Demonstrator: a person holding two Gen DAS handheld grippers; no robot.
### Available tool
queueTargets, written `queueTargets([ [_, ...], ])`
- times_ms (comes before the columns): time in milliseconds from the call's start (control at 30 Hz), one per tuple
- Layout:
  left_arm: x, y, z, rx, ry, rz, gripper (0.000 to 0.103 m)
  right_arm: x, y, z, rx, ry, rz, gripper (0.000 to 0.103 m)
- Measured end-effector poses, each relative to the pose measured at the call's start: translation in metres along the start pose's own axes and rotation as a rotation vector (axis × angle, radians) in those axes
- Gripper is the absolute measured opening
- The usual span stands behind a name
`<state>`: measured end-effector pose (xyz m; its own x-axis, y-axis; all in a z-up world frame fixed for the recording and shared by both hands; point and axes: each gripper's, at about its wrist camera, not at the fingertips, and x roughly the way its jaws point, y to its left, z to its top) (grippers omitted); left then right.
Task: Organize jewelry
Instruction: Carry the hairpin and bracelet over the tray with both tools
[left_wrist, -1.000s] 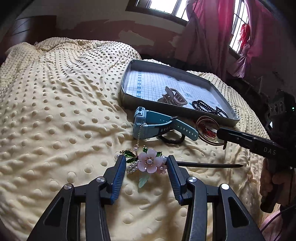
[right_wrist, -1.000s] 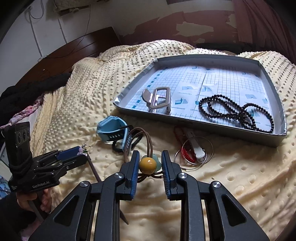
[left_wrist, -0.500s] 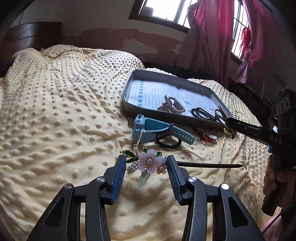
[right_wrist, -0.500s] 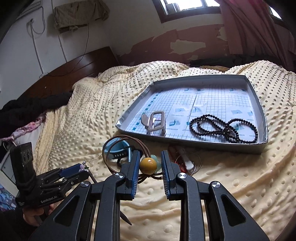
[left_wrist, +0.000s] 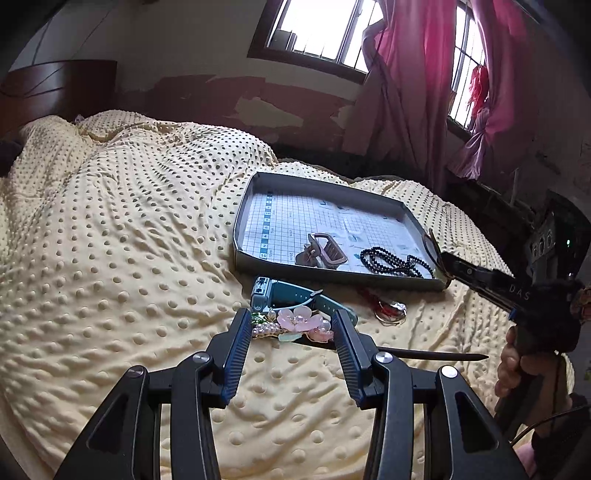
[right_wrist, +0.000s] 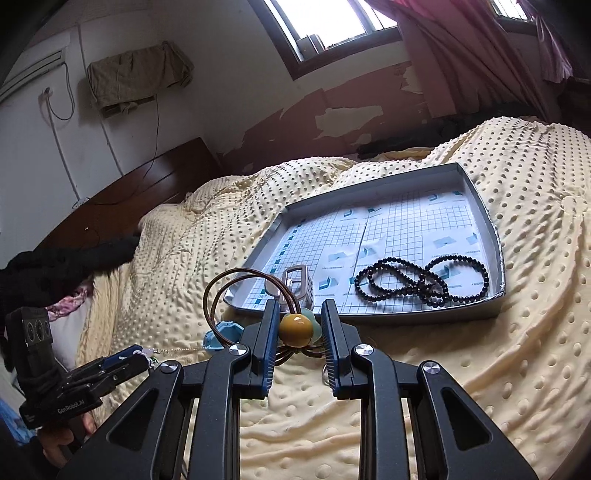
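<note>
Both jaws pinch jewelry: left gripper (left_wrist: 291, 326) a flower brooch (left_wrist: 297, 321), right gripper (right_wrist: 298, 326) a beaded cord (right_wrist: 295, 326).

Daylight pours through the blown-out window (left_wrist: 317, 33), room dim, fisheye bending and darkening the edges.

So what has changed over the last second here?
The right hand-held gripper lifted the brown cord bracelet off the blanket and carried it to the tray. The left hand-held gripper keeps its flower hairpin; tray contents are unmoved.
</note>
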<state>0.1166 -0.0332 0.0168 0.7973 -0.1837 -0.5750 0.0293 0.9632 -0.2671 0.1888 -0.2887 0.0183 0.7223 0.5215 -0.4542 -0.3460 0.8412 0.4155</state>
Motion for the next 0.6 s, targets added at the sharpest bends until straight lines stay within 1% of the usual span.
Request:
queueTargets([
  [167, -0.007, 0.004, 0.007, -0.036, -0.011, -0.030, 0.042, 0.002, 0.000, -0.001, 0.006, 0.006, 0.007, 0.020],
  [400, -0.011, -0.002, 0.028, -0.024, -0.030, -0.040, 0.042, 0.005, 0.002, 0.000, 0.002, 0.001, 0.014, 0.020],
  [533, -0.007, -0.005, 0.046, -0.038, -0.046, -0.059, 0.042, 0.002, -0.004, 0.005, 0.023, -0.031, -0.003, 0.020],
  [600, -0.002, -0.007, 0.058, -0.038, -0.057, -0.058, 0.042, 0.001, -0.012, 0.011, 0.053, -0.056, -0.017, 0.020],
])
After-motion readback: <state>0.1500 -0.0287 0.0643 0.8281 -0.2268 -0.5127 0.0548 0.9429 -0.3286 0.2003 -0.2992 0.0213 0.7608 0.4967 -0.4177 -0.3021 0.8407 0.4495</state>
